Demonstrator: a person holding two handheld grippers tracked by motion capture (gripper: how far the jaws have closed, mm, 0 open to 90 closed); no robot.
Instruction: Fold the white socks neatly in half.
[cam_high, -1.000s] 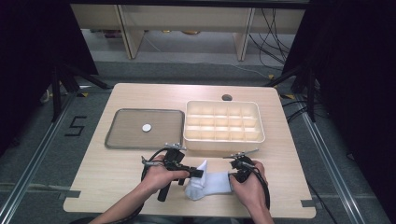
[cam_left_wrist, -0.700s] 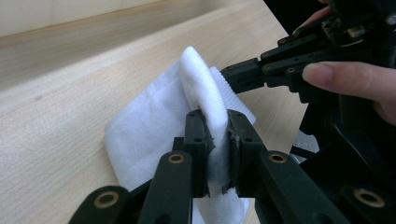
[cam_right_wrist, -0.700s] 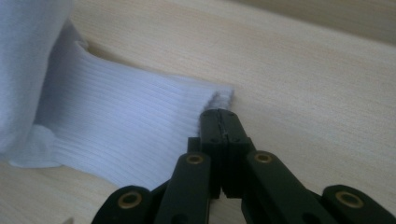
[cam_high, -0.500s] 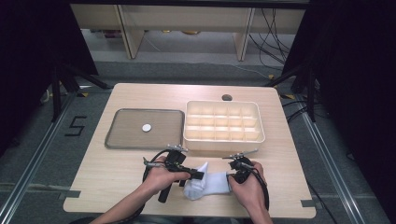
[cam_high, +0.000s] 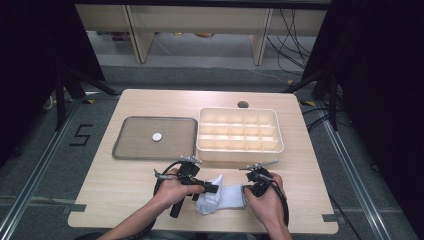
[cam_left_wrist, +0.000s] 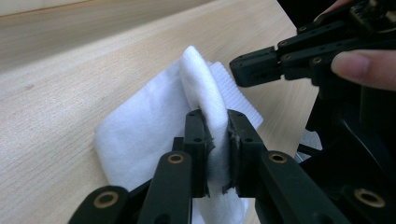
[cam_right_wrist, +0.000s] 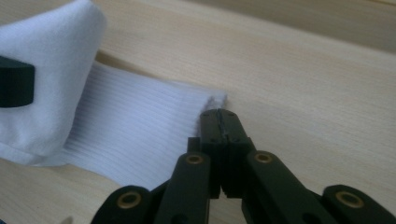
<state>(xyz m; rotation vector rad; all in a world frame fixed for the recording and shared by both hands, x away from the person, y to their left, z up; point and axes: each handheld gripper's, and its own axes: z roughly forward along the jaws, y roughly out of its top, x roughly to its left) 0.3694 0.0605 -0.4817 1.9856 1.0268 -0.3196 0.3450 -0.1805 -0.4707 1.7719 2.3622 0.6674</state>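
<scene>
A white sock (cam_high: 222, 199) lies near the table's front edge between my two grippers. My left gripper (cam_high: 212, 189) comes in from the left and is shut on a raised fold of the sock (cam_left_wrist: 149, 121); in the left gripper view the fabric is squeezed between the left gripper's (cam_left_wrist: 217, 135) two pads. My right gripper (cam_high: 248, 189) meets the ribbed cuff (cam_right_wrist: 135, 140) at the sock's right end. In its own view the right gripper (cam_right_wrist: 219, 114) has its jaws pressed together, with the cuff's frayed edge at the tips. The right gripper (cam_left_wrist: 254, 67) touches the cuff in the left gripper view.
A cream box (cam_high: 240, 156) divided into several compartments stands just behind the hands. To its left lies a flat grey tray (cam_high: 120, 150) with a small white disc (cam_high: 157, 136) on it. A round hole (cam_high: 243, 104) is in the tabletop at the back.
</scene>
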